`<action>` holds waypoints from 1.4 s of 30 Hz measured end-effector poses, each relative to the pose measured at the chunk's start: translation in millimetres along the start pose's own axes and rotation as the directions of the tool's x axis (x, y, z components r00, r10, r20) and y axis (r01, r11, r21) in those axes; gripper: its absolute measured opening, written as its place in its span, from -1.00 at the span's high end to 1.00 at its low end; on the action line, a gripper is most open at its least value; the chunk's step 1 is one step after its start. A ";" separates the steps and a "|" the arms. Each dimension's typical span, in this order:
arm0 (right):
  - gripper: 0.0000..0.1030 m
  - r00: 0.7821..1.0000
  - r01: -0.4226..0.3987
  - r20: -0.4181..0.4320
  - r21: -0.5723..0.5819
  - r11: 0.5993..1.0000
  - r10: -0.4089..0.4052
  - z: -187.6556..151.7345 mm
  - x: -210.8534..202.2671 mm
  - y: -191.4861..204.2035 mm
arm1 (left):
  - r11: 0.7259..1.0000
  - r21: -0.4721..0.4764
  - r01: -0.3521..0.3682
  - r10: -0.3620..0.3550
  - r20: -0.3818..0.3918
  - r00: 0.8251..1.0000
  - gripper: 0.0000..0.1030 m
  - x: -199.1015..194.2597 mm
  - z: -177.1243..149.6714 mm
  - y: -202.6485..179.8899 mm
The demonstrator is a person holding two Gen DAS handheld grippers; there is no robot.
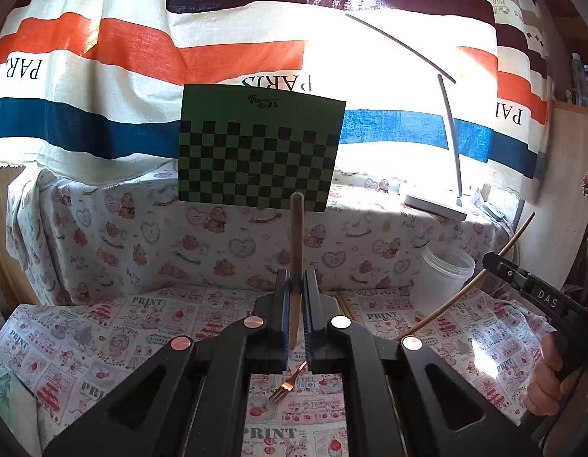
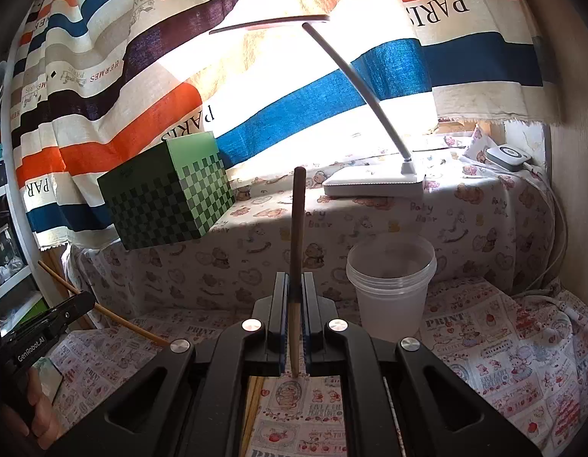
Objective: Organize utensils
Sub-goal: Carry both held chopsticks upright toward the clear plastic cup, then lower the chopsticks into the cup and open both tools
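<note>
In the left wrist view my left gripper [image 1: 297,278] is shut on a pale wooden chopstick [image 1: 296,236] that stands upright between its fingers. A small copper fork [image 1: 288,382] lies on the printed cloth just below the jaws. My right gripper [image 1: 495,262] shows at the right edge with a hand on it, shut on a second chopstick [image 1: 457,297] that slants up to the right. In the right wrist view that gripper [image 2: 294,280] clamps its dark-tipped chopstick [image 2: 297,228] upright. A translucent plastic tub [image 2: 391,285] stands open just right of it. The left gripper [image 2: 82,301] appears at the left.
More chopsticks [image 2: 252,407] lie on the cloth under the right gripper. A raised ledge with bear-print cloth [image 2: 255,236] carries a green checkered box [image 2: 168,198], a white desk lamp [image 2: 374,186] and a small white device [image 2: 507,156]. A striped curtain hangs behind.
</note>
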State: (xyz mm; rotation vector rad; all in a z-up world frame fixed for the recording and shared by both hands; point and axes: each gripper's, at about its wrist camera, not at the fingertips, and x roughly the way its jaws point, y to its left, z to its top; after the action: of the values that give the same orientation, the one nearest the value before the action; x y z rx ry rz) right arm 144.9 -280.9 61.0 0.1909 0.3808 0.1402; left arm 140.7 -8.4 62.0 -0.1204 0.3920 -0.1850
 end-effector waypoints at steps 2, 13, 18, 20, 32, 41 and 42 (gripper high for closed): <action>0.87 1.000 -0.013 -0.005 0.000 1.000 0.013 -0.5 0.9 0.6 | 1.000 0.005 -0.003 0.003 -0.009 1.000 0.90 2.4 -1.0 -0.8; 0.87 0.999 -0.015 -0.052 -0.023 1.000 0.014 -7.0 14.1 3.2 | 0.999 0.032 -0.019 0.021 -0.060 0.998 0.89 19.0 -9.5 -2.6; 0.87 0.998 -0.007 -0.060 -0.032 0.999 0.005 -7.7 16.4 3.0 | 0.998 0.055 -0.028 0.032 -0.065 0.997 0.89 21.0 -11.9 -6.1; 0.87 0.998 -0.006 -0.062 -0.020 1.000 0.005 -7.4 16.9 1.0 | 0.998 0.046 -0.034 0.037 -0.060 0.997 0.89 20.0 -11.3 -4.9; 0.87 0.996 -0.054 0.078 0.076 0.996 0.048 23.8 -27.6 -21.9 | 0.997 0.060 0.053 -0.057 0.062 0.996 0.90 -5.2 19.7 -24.0; 0.87 0.980 -0.014 0.197 0.107 0.994 -0.008 75.3 -60.1 -48.6 | 0.971 0.110 0.211 -0.223 0.111 0.969 0.89 4.2 82.3 -86.4; 0.87 0.976 -0.005 0.216 0.110 0.994 -0.019 80.5 -62.9 -53.1 | 0.966 0.116 0.230 -0.243 0.116 0.963 0.89 6.2 86.6 -94.3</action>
State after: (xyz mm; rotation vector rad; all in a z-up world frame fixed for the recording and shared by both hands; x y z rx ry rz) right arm 123.1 -356.1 145.5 0.3108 0.1719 0.0901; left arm 165.4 -94.8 153.5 -0.0783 0.2368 -0.4311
